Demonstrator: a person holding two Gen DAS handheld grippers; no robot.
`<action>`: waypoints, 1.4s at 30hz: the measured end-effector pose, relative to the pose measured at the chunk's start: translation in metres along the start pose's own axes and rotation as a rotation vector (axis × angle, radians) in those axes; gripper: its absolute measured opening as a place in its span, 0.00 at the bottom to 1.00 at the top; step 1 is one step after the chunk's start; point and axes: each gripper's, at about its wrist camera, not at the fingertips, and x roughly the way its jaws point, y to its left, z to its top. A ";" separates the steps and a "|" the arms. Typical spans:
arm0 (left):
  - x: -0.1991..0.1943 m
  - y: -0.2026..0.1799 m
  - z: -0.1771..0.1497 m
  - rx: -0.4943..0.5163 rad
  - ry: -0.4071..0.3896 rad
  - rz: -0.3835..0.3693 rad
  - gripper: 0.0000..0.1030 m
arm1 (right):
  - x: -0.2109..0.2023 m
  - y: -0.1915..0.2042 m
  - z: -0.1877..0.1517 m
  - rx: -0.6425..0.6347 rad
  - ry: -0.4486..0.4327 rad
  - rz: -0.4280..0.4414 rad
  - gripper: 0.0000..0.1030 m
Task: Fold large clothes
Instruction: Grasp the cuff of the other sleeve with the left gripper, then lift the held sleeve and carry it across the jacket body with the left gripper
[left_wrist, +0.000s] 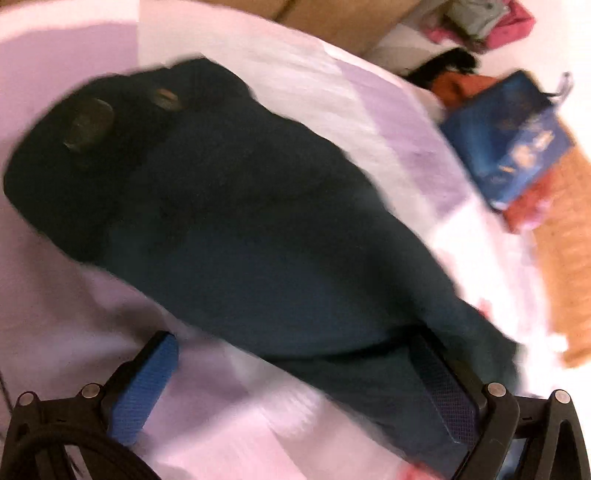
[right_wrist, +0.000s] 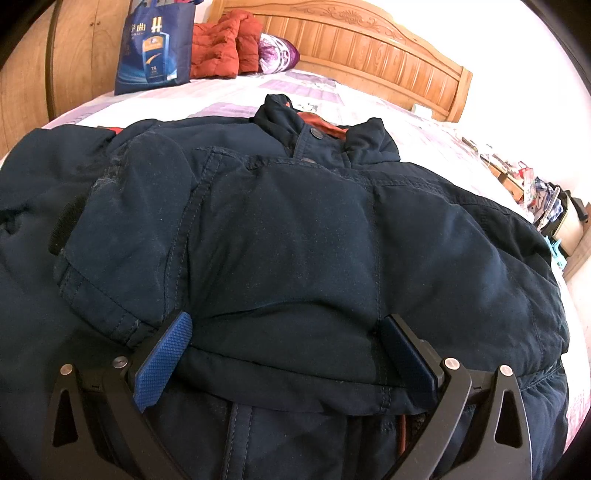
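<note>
A large dark navy jacket (right_wrist: 295, 236) with an orange lining at the collar lies spread on the bed, with one part folded over its front. My right gripper (right_wrist: 291, 332) is open and sits low over the jacket's folded lower edge, fingers straddling the fabric. In the blurred left wrist view, a long dark part of the jacket (left_wrist: 240, 206) stretches across the bedsheet. My left gripper (left_wrist: 295, 354) is open above its near end, with the right blue pad (left_wrist: 443, 391) against the fabric. It grips nothing.
The bed has a pale purple patterned sheet (right_wrist: 258, 92) and a wooden headboard (right_wrist: 369, 44). A blue gift bag (right_wrist: 155, 48), an orange padded garment (right_wrist: 221, 48) and a purple pillow (right_wrist: 280, 51) sit near the headboard. Clutter stands beside the bed at right (right_wrist: 546, 199).
</note>
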 end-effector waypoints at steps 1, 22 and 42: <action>-0.005 -0.001 -0.006 0.025 0.014 -0.018 1.00 | 0.000 0.000 0.000 -0.001 0.001 -0.001 1.00; 0.016 0.027 0.053 -0.214 -0.097 -0.025 0.50 | 0.001 0.000 0.000 0.001 -0.001 0.001 1.00; -0.061 -0.078 0.069 0.197 -0.211 -0.040 0.13 | 0.007 -0.004 0.003 0.015 0.001 0.015 1.00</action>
